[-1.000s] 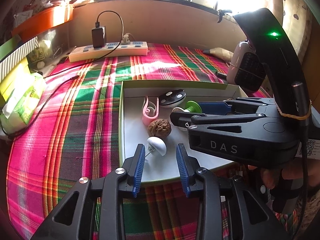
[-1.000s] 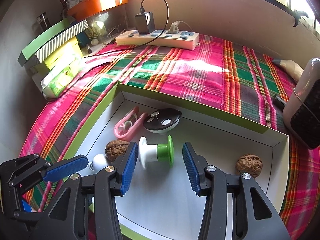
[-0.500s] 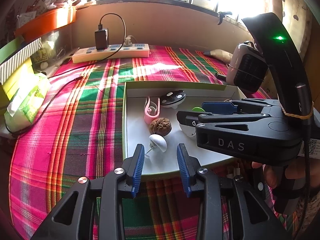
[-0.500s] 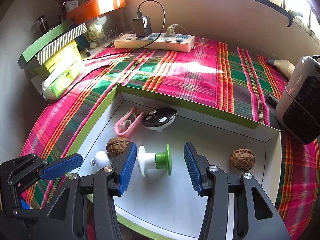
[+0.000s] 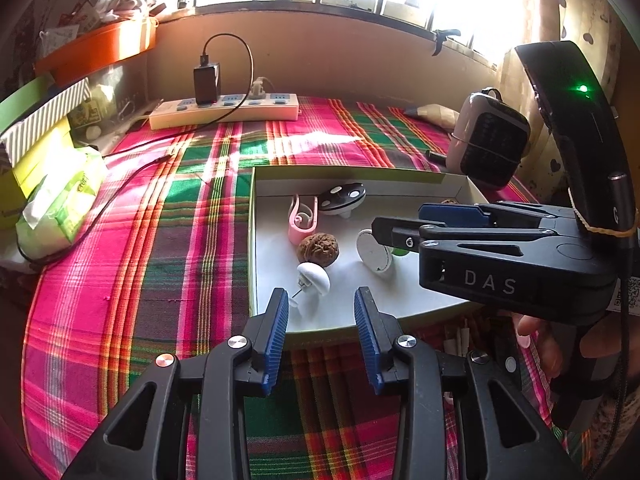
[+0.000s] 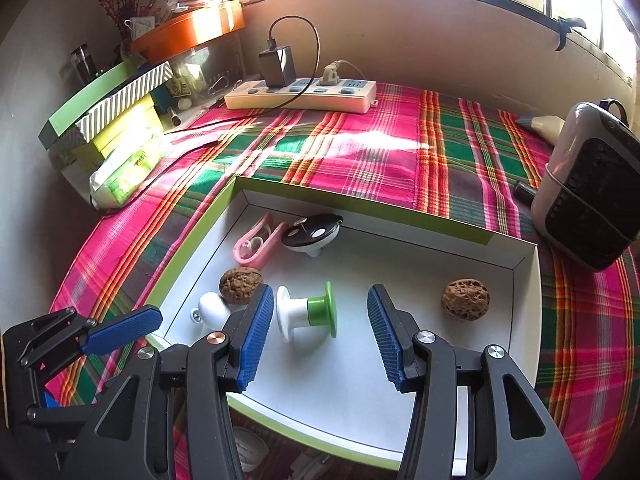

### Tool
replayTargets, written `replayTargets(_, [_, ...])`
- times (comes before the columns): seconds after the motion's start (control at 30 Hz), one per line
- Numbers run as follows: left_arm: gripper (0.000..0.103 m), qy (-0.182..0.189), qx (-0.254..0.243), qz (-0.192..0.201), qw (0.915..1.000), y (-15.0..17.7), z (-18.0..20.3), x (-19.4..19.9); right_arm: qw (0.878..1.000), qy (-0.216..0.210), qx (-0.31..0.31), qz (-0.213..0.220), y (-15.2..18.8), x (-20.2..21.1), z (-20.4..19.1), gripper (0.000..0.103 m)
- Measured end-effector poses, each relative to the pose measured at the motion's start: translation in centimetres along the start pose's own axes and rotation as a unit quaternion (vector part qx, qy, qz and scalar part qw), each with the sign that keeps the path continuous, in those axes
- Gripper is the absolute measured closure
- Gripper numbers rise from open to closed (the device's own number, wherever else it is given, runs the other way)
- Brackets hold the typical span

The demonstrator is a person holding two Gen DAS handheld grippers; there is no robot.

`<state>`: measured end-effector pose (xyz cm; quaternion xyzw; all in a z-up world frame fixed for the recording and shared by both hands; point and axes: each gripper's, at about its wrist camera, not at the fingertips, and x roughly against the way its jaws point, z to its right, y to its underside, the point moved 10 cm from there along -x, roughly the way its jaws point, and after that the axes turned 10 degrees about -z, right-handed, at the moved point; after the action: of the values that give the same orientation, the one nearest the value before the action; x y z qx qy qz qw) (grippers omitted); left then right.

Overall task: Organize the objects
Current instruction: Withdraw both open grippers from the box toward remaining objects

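**Both grippers poised over the sorting tray**

The right gripper (image 6: pixel 320 328) hangs over the shallow green-rimmed tray (image 6: pixel 360 204), jaws spread and empty, with the white-and-green spool-shaped piece (image 6: pixel 306 312) lying on its side between them but untouched. To take it cleanly, I'd judge the jaws should drop straight down and close across the white stem, not the thin green disc, which could tip away.

The left gripper (image 5: pixel 322 320) hovers at the tray's near rim, its jaws just opened a little further and holding nothing; the small white mushroom-shaped knob (image 5: pixel 314 276) sits just beyond its left finger, touching a walnut (image 5: pixel 319 245).

Room is tight on the left: walnut, knob, pink clip (image 6: pixel 256 242) and black spotted cap (image 6: pixel 312 234) cluster there. The tray's middle and right are open, save a second walnut (image 6: pixel 465 299). The two grippers stand close, so one should move at a time.
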<state>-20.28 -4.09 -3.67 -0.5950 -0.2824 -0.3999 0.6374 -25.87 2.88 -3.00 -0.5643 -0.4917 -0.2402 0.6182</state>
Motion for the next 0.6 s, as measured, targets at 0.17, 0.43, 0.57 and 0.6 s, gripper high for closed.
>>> replayTargets(0.17, [0.070,0.003,0.004,0.006,1.0000,0.2,-0.2,0.6,1.000,0.000,-0.016,0.019,0.4,1.6,0.5,0.053])
replayTargets(0.43, [0.070,0.015,0.009,0.014,0.9998,0.8,0.0,1.5,0.998,0.018,-0.029,0.057,1.8,4.7,1.8,0.053])
replayTargets(0.57, [0.070,0.017,0.007,0.020,0.9996,1.0,0.0,2.0,0.996,0.028,-0.036,0.071,2.9,6.0,2.5,0.053])
replayTargets(0.6, [0.070,0.017,0.007,0.020,0.9996,1.0,0.0,2.1,0.996,0.030,-0.040,0.074,3.1,6.3,2.8,0.053])
